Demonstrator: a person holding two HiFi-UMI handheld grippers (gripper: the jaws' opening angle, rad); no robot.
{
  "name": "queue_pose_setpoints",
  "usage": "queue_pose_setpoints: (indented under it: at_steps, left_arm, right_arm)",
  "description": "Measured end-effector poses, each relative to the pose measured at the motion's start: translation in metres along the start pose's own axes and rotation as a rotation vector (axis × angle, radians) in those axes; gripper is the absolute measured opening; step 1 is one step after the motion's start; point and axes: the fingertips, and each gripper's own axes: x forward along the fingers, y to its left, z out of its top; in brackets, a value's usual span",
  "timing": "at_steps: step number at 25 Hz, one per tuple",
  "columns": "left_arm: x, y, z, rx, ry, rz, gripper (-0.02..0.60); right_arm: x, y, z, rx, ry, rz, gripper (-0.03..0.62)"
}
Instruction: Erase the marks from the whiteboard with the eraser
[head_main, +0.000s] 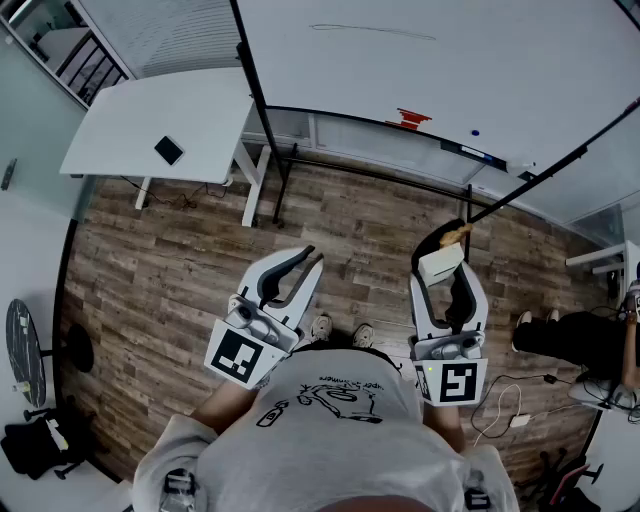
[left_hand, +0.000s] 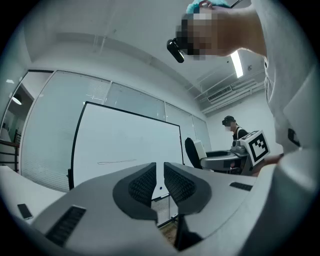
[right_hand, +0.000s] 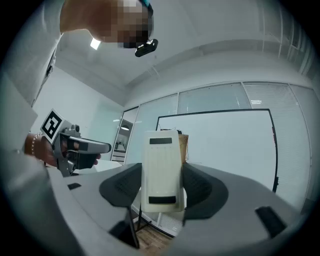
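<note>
The whiteboard (head_main: 420, 60) stands ahead on a black-framed stand, with one faint long line (head_main: 372, 31) drawn near its top. That line (left_hand: 117, 161) also shows in the left gripper view. My right gripper (head_main: 447, 272) is shut on a white eraser (head_main: 439, 264) held upright between its pads. The eraser (right_hand: 161, 170) fills the middle of the right gripper view, in front of the whiteboard (right_hand: 225, 145). My left gripper (head_main: 300, 268) is held beside it at waist height, shut with nothing in it. Its pads (left_hand: 144, 184) stand nearly together. Both grippers are well short of the board.
A red object (head_main: 411, 118) and markers (head_main: 478, 153) lie on the board's tray. A white table (head_main: 150, 125) with a small black item (head_main: 169, 150) stands at the left. Another person (head_main: 580, 340) sits at the right, near cables (head_main: 510, 410) on the wooden floor.
</note>
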Motion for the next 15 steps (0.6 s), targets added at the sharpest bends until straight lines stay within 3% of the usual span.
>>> queue_pose_setpoints:
  at_steps: [7,15]
  left_arm:
    - [-0.016,0.032,-0.005,-0.015,0.014,-0.024,0.06]
    - [-0.001,0.056,-0.006,-0.015,0.017,-0.044,0.06]
  right_arm:
    - [0.024,0.023,0.002,0.028,-0.007,-0.027,0.258]
    - [0.047,0.022,-0.008,0.037,0.017,-0.042,0.258]
